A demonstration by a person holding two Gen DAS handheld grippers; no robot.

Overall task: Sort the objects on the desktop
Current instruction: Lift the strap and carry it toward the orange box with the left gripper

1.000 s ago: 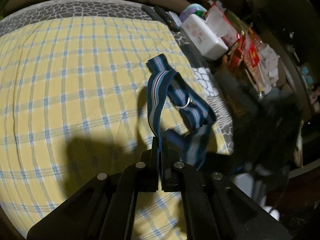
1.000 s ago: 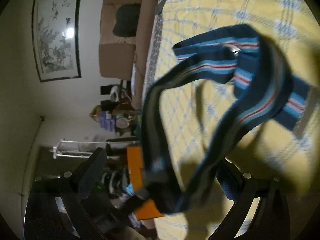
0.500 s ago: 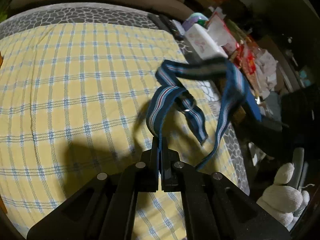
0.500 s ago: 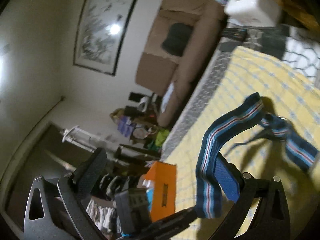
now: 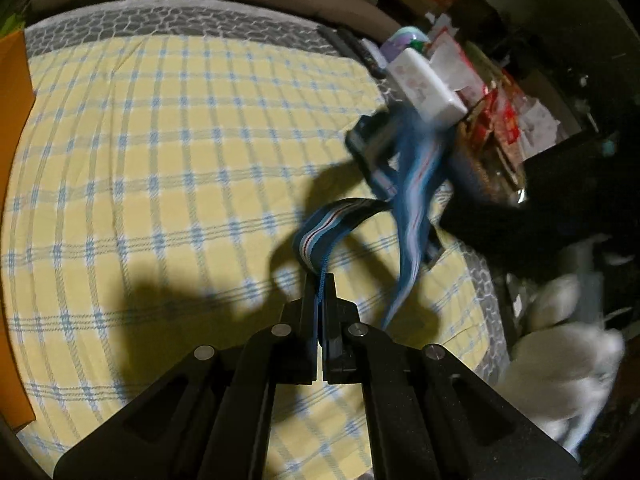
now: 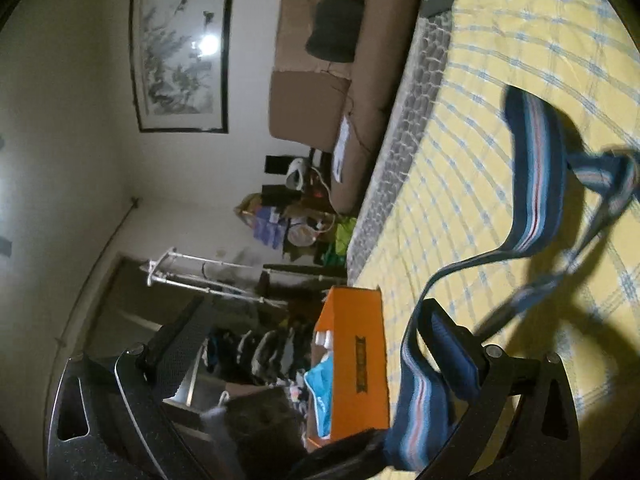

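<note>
A navy strap with light-blue, white and red stripes (image 5: pixel 412 200) hangs above the yellow checked cloth (image 5: pixel 168 168). My left gripper (image 5: pixel 321 280) is shut on one end of it, low in the left wrist view. From there the strap loops up and right, blurred, towards my right gripper. In the right wrist view the same strap (image 6: pixel 536 184) is draped over the right finger (image 6: pixel 452 344) of my right gripper (image 6: pixel 316 328), whose jaws stand wide open. The strap arches over the cloth (image 6: pixel 500 60).
An orange box (image 6: pixel 356 360) stands at the cloth's edge, also at the left wrist view's left edge (image 5: pixel 12 92). A white box (image 5: pixel 426 84) and red packets (image 5: pixel 500 120) crowd the right side. A brown sofa (image 6: pixel 320 80) lies behind. A white gloved hand (image 5: pixel 560 360) shows lower right.
The strap has been pulled up and to the right, off the cloth, and now stretches between the two grippers. The right gripper has turned and lifted with the strap draped on one finger.
</note>
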